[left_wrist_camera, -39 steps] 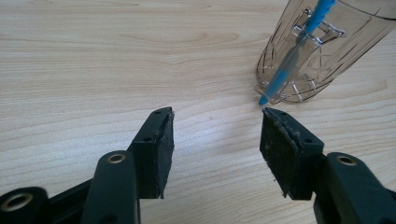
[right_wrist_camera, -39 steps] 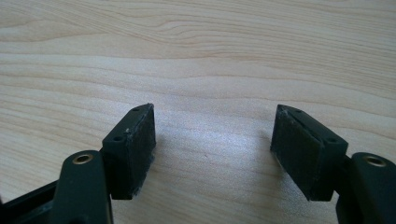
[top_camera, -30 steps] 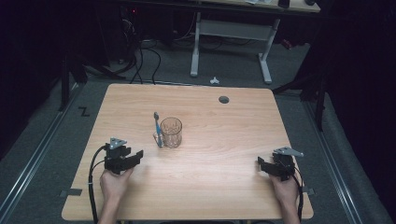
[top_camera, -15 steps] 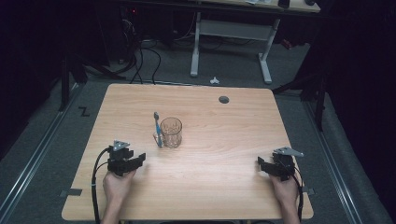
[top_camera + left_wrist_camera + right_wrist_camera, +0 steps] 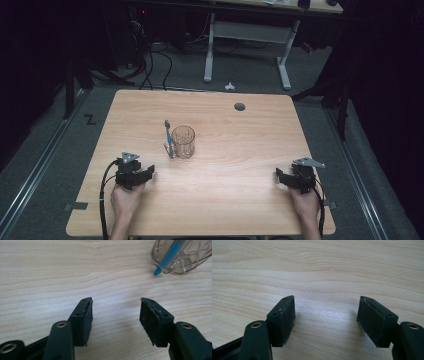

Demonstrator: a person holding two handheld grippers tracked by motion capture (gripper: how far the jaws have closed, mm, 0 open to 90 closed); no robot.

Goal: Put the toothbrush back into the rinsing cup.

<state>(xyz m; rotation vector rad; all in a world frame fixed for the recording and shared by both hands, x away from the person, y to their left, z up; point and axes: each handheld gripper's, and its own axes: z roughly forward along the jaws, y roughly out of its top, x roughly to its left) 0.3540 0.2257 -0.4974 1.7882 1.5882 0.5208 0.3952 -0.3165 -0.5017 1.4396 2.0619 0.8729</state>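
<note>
The counter (image 5: 240, 165) is seen carrying two things, set together left of its middle: a clear glass (image 5: 183, 141) standing upright, and a blue toothbrush (image 5: 169, 139) lying flat on the wood just beside the glass on its left, touching or nearly so, bristles pointing away from the person. Nothing is seen inside the glass, so the work of putting the brush in is judged not yet begun.

The left claw (image 5: 149, 171) is held low near the front edge, pointed toward the brush but apart from it; its jaws are spread with bare wood between them. In the left gripper view the brush handle (image 5: 168, 258) lies ahead and to the right. The right claw (image 5: 278, 176) is held well apart at the front right, jaws likewise spread and empty.

All remains: reaching, gripping, lifting, dropping in.
</note>
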